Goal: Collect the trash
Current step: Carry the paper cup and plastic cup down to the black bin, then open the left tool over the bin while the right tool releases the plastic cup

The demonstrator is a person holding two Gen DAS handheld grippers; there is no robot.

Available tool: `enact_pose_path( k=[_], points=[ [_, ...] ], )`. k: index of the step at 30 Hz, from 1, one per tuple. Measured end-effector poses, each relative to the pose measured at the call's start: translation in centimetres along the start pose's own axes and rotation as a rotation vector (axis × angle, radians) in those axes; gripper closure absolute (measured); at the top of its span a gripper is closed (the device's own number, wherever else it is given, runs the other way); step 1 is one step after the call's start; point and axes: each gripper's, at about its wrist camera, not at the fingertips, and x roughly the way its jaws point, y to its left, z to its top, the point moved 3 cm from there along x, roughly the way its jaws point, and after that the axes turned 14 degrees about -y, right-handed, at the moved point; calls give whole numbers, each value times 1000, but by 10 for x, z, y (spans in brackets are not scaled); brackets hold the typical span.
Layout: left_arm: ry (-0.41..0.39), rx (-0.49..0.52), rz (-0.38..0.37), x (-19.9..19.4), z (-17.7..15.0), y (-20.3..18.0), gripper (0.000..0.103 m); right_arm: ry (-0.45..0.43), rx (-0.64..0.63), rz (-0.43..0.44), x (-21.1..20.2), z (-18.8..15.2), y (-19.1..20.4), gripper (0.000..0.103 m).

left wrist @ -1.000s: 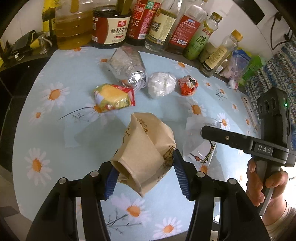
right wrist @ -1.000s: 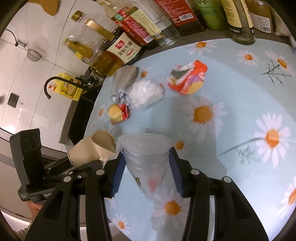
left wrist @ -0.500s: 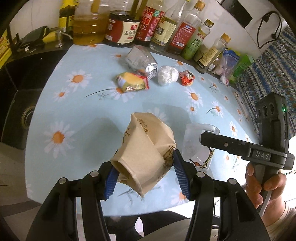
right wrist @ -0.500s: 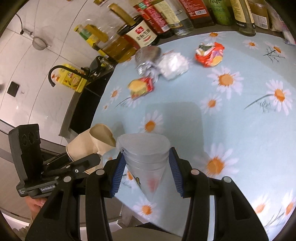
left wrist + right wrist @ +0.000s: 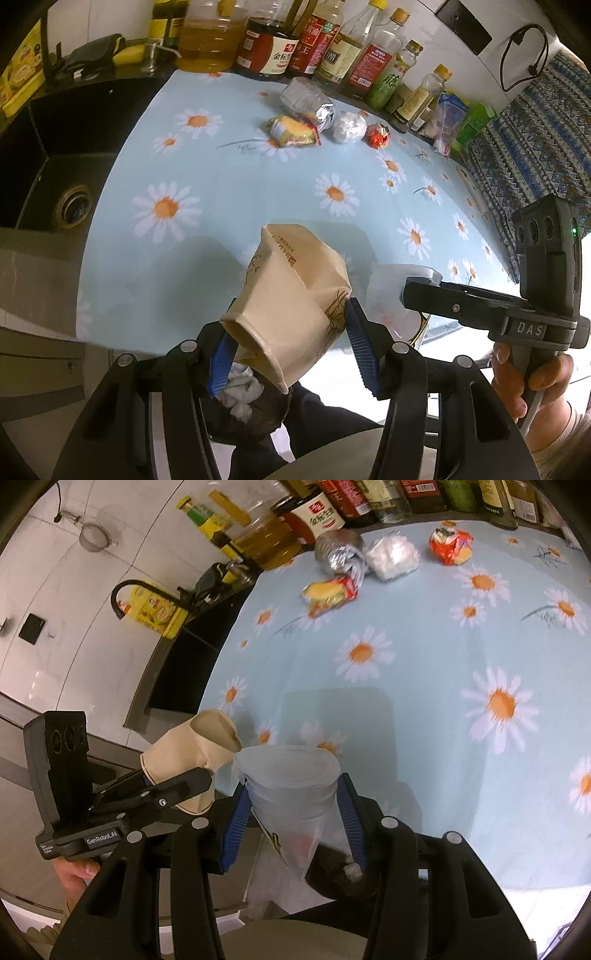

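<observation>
My left gripper [image 5: 291,345] is shut on a crushed brown paper cup [image 5: 291,291], held above the table's near edge over a dark trash bin [image 5: 247,410] with white tissue in it. My right gripper [image 5: 293,816] is shut on a crumpled clear plastic cup [image 5: 291,786], right beside the paper cup [image 5: 192,751]. On the far side of the daisy tablecloth [image 5: 258,192] lie a yellow snack wrapper [image 5: 293,131], a silver foil bag [image 5: 306,99], a white plastic wad [image 5: 349,127] and a red wrapper [image 5: 378,134].
A row of sauce and oil bottles [image 5: 332,44] lines the table's back edge. A black sink [image 5: 48,184] lies left of the table. A patterned cloth [image 5: 535,140] hangs at the right. The bin also shows below the right gripper [image 5: 336,871].
Both grippers have pulled back from the table's middle to beyond its near edge, still holding their cups. The trash bin has come into view beneath them.
</observation>
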Motion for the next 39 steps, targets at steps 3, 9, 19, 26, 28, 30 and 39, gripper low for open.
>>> enact_pose_path(
  k=[3, 9, 19, 26, 28, 30, 39],
  points=[
    [5, -3, -5, -7, -9, 4, 50, 7, -7, 2, 0, -10, 9, 55],
    [21, -18, -12, -17, -33, 17, 50, 35, -23, -5, 4, -33, 22, 55],
    [64, -69, 4, -24, -71, 41, 50, 116, -22, -14, 23, -68, 28, 55],
    [118, -108, 14, -15, -96, 56, 50, 163, -38, -42, 36, -86, 26, 55],
    [136, -116, 17, -11, -103, 59, 49, 173, -27, -46, 39, -90, 25, 55],
    [154, -124, 21, -6, -108, 61, 49, 180, -17, -48, 40, -94, 23, 55],
    [228, -149, 37, 9, -132, 65, 47, 206, 0, -59, 45, -106, 15, 54]
  ],
)
